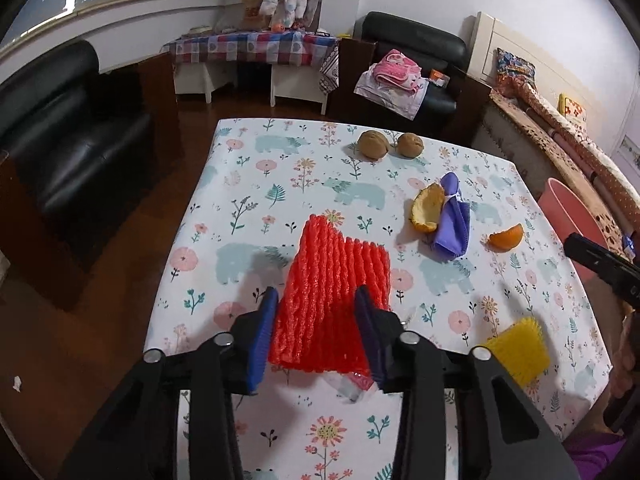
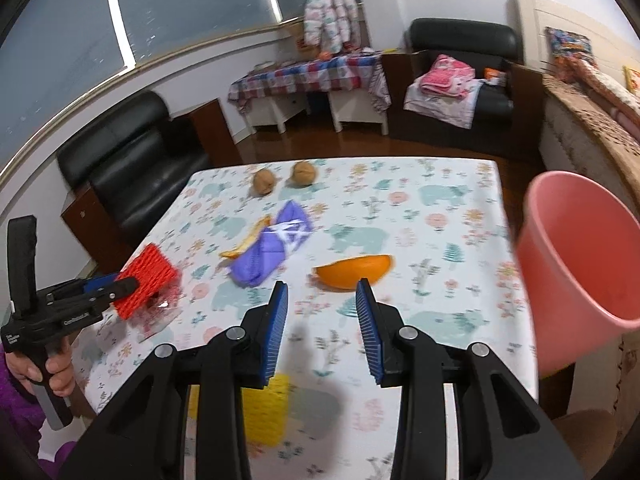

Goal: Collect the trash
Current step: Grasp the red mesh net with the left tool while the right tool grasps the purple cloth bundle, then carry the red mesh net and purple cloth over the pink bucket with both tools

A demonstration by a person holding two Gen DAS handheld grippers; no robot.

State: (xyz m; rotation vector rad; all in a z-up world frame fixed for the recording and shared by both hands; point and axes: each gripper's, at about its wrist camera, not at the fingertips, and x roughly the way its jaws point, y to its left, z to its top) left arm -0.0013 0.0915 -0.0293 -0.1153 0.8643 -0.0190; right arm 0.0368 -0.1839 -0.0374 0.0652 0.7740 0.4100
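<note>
A red foam fruit net (image 1: 332, 292) lies on the floral table, and my left gripper (image 1: 316, 300) is open with its blue pads on either side of the net; it also shows in the right wrist view (image 2: 146, 284). My right gripper (image 2: 322, 292) is open and empty, above the table just short of an orange wedge (image 2: 354, 272). An orange peel (image 1: 428, 208) lies against a purple cloth (image 1: 452, 220). A yellow foam net (image 1: 516, 350) lies near the front edge. A pink bin (image 2: 576, 256) stands off the table's right side.
Two walnuts (image 1: 390, 145) sit near the table's far edge (image 1: 320, 122). Black armchairs stand at the left and back, and a bench with patterned cushions runs along the right. A clear plastic scrap (image 2: 154, 320) lies under the red net.
</note>
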